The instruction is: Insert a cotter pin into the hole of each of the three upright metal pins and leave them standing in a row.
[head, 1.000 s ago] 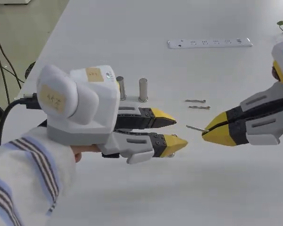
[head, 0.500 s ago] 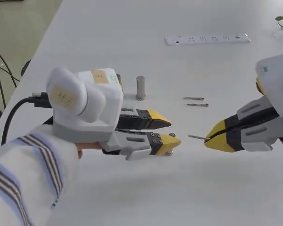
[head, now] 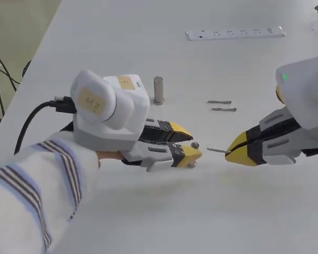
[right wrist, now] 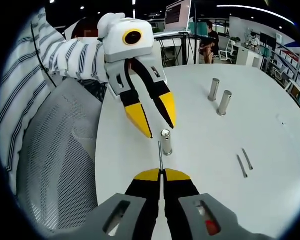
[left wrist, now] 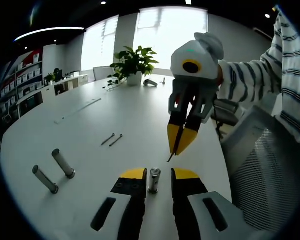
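A: Where the two grippers meet, what does the worktop (head: 148, 32) carry?

B: The surface is plain, white and matte. One metal pin (left wrist: 154, 180) stands upright between the jaws of the left gripper (left wrist: 154, 174). Those jaws are parted, one on each side of the pin. Contact cannot be confirmed.

A: And the right gripper (right wrist: 162, 172)?

B: Its jaws are clenched on a cotter pin (right wrist: 160, 152), which sticks straight out ahead. The free end lies just beside the top of the metal pin. The head view shows a small gap between them.

A: Other parts on the surface?

B: Two further metal pins (right wrist: 224, 102) stand upright, side by side, well apart from the first. Two loose cotter pins (right wrist: 241, 166) lie flat and roughly parallel, near each other. A white power strip (head: 236, 33) lies towards the far side.

A: The room?

B: It is an open office. The left gripper view shows bright windows (left wrist: 172, 30), a potted plant (left wrist: 132, 62) at the far end of the worktop, shelving (left wrist: 20, 85) along one wall and a mesh chair (left wrist: 260, 160) beside the edge. The right gripper view shows a monitor (right wrist: 177, 15) and a person (right wrist: 208, 35) in the background. A black cable (head: 34, 116) runs from the left gripper over the worktop edge. The holder's striped sleeve (head: 37, 196) is in the foreground.
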Demonstrator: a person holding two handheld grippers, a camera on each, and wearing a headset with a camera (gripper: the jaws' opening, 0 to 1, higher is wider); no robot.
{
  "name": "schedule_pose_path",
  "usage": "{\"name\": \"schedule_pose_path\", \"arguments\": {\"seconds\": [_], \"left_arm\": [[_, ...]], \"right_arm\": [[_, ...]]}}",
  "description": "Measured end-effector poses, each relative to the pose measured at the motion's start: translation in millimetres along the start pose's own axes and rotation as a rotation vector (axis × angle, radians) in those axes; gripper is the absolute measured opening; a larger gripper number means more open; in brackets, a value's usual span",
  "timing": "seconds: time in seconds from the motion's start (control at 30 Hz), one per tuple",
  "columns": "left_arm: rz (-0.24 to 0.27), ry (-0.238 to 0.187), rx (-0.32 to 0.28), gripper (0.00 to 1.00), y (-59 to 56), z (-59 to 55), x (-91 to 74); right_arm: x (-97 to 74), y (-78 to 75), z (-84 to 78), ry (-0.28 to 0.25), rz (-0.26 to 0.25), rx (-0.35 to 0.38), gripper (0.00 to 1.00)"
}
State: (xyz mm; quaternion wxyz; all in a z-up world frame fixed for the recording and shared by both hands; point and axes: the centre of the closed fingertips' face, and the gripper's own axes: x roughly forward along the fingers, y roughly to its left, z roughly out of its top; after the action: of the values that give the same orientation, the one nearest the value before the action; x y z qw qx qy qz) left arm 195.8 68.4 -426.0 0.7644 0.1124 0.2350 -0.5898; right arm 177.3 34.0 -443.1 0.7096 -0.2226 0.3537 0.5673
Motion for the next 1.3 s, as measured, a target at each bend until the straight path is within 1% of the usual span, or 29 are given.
{"name": "schedule_pose_path", "arguments": {"seconds": [0.23,0.33,0.4,0.6,0.67,0.87,1.03,1.13,1.3], "left_arm": [[0.004,0.016,-0.005,0.15,4.1,-4.4,2.2],[-0.007,0.022,-0.006,0.1,2.5,-6.5,3.7],[0.0,0.03,-0.001,0.08,3.7,-8.0,5.2],[-0.007,0.022,0.0,0.08,2.1,-4.9,7.7],[-0.007,0.023,0.0,0.06,2.0,-4.8,8.1],[-0.012,0.023,-0.001,0.06,2.0,-4.6,7.6],[-0.014,0.025,0.006,0.06,2.0,-4.4,7.2],[-0.013,0.024,0.005,0.06,2.1,-3.9,7.2],[-0.009,0.026,0.006,0.06,3.0,-3.8,6.9]], "right_arm": [[6.4,-3.2,-1.0,0.007,0.003,0.006,0.0],[8.4,-5.4,-2.6,0.012,0.001,0.009,0.0],[8.7,-6.0,-1.8,0.01,0.001,0.014,0.0],[8.6,-5.8,-1.0,0.01,-0.001,0.017,0.0],[8.6,-6.3,-1.0,0.009,-0.002,0.019,0.0],[9.9,-4.6,-1.8,0.014,0.008,0.02,0.0],[10.1,-4.7,1.7,0.013,0.013,0.017,0.0],[10.6,-5.0,2.0,0.024,0.011,0.004,0.0],[11.3,-4.4,2.7,0.03,0.012,0.003,0.0]]}}
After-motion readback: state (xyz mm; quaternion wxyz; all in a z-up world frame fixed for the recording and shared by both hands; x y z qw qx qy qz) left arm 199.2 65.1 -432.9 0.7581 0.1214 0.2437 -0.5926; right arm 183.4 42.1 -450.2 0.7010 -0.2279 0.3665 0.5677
